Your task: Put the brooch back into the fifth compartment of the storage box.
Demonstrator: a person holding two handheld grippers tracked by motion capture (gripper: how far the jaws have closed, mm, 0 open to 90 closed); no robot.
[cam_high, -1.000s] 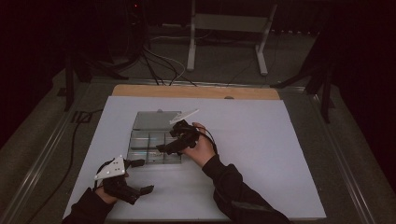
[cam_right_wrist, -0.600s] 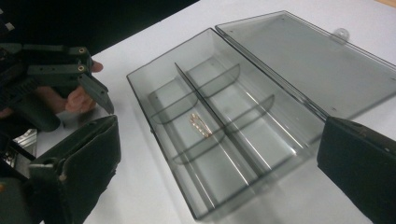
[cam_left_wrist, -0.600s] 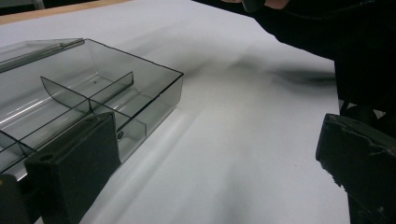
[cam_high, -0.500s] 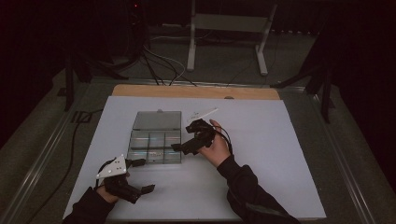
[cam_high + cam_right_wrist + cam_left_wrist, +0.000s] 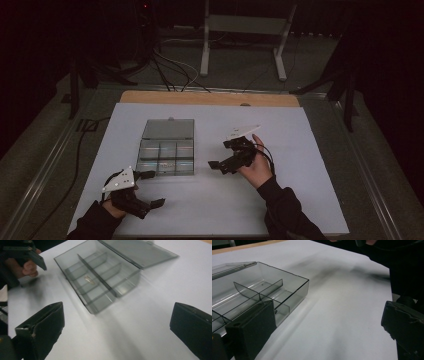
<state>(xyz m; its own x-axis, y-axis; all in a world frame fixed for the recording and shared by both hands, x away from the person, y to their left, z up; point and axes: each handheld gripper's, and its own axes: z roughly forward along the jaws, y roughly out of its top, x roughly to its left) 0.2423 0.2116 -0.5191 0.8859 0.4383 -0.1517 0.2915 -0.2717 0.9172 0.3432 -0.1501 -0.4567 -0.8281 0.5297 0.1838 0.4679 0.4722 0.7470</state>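
Both tools rest open beside the clear plastic box (image 5: 166, 150) with little rooms and its lid up.
The right tool (image 5: 226, 165) holds nothing, the left tool (image 5: 150, 189) too; next, I think, one reaches for the small shiny piece (image 5: 88, 279) inside the box.

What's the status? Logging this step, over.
Left gripper open, empty, near the box corner. Right gripper open, empty, right of the clear compartment box. Lid open; small object inside. Nothing in the way.

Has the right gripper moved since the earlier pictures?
Yes. The right gripper has pulled away from over the clear box to the box's right, over bare table.
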